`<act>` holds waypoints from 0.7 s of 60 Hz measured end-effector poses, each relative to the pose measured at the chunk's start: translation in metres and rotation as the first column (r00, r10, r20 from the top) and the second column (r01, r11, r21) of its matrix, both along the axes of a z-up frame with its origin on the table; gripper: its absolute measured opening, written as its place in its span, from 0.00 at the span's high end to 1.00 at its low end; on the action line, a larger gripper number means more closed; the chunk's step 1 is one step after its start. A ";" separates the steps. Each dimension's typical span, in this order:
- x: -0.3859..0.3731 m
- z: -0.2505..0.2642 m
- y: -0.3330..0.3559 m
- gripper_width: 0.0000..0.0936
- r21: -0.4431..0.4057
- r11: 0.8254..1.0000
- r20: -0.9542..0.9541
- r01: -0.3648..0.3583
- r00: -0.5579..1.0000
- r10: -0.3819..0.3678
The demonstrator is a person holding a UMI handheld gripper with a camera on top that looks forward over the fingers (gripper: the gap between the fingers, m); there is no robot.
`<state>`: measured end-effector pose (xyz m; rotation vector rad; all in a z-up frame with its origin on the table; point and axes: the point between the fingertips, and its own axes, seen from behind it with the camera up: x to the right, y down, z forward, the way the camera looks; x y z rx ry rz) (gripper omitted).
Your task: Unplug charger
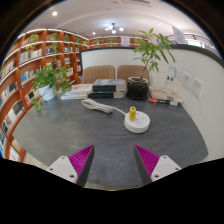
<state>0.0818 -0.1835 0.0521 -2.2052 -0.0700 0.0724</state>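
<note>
A round white power hub (137, 121) lies on the grey table (70, 130), ahead of my fingers and a little to the right. A yellow charger plug (132, 113) stands upright in it. A white cable (98, 106) runs from the hub back across the table to the left. My gripper (114, 160) is open and empty, well short of the hub, with the magenta pads (82, 159) spread wide over bare table.
A black box (103, 90) and papers lie at the table's far side. A black pot (137, 88) with a tall plant stands behind the hub. A potted plant (48, 82) stands at the far left. Two chairs (98, 73) and bookshelves (30, 62) are beyond.
</note>
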 end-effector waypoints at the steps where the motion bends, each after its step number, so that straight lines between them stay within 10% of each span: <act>1: 0.009 -0.002 0.011 0.17 0.001 1.000 0.006 0.003 1.000 -0.003; 18: 0.067 -0.020 0.141 0.29 0.019 1.000 0.015 0.009 1.000 -0.009; 29: 0.058 -0.028 0.178 0.84 0.064 0.993 0.033 -0.099 0.995 0.097; 42: 0.056 -0.030 0.179 0.94 0.006 0.997 0.003 -0.073 0.997 0.073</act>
